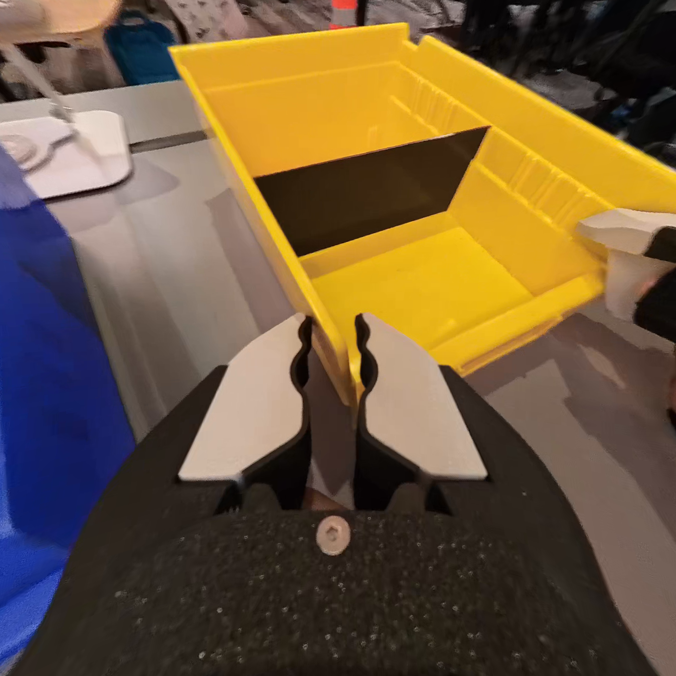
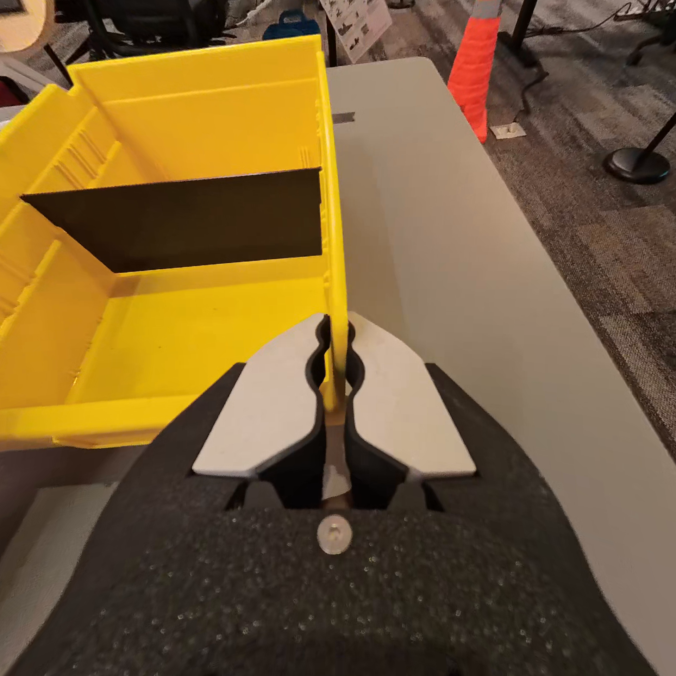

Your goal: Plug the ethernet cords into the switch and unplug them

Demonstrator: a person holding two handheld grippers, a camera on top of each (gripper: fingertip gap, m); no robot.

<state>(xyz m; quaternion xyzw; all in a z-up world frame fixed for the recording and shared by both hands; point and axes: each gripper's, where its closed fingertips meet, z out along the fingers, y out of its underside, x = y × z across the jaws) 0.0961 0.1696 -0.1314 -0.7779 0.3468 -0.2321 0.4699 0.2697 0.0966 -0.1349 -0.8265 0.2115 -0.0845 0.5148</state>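
Note:
No ethernet cord or switch is in view. A yellow plastic bin with a black divider across its middle sits between both grippers, empty inside. My left gripper is closed on the bin's left side wall at the near corner. My right gripper is closed on the right side wall of the bin, in front of the divider. The right gripper's white fingers also show at the right edge of the left wrist view. The bin's near end appears raised a little off the table.
The grey table runs on to the right of the bin, its edge meeting carpet. An orange cone and a black round stand base stand on the floor. A white flat stand base and blue fabric lie left. Across from one pair of fingers to the other is roughly 20 cm.

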